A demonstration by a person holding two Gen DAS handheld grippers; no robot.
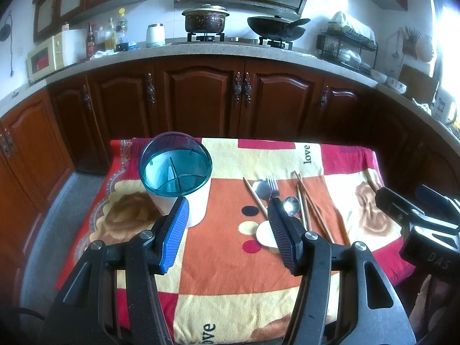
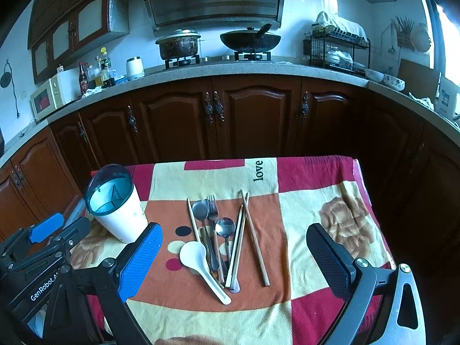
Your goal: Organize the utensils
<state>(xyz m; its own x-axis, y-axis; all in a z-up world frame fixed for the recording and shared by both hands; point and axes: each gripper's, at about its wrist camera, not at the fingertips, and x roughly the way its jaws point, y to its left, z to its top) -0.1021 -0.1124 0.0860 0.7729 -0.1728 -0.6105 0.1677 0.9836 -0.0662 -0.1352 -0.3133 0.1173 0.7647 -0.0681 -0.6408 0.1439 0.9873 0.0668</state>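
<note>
Two views, same table. My right wrist camera gives me the whole utensil pile [image 2: 221,241] on the patterned cloth [image 2: 316,201]: white ceramic spoon [image 2: 201,267] nearest me, two metal spoons, a fork [image 2: 212,210] and several chopsticks [image 2: 254,238], all overlapping mid-table. From the left wrist view I only get the far ends of that pile [image 1: 283,201]; my own black finger covers most of the white spoon [image 1: 263,234]. What that view does give is a look straight into the utensil holder [image 1: 178,178], white body, blue translucent rim, divided inside into compartments, standing upright at the far left of the cloth, well apart from the pile. On the right view the holder [image 2: 118,207] sits just beyond my blue pad.

Left gripper [image 1: 228,210] hovers low over the cloth between holder and pile, jaws spread, nothing between them. Right gripper [image 2: 234,237] is level, pointed at the pile, jaws spread wide, nothing held. Each gripper shows at the edge of the other's view. Counter behind has a pot [image 2: 178,43] and wok [image 2: 250,40] on the stove.
</note>
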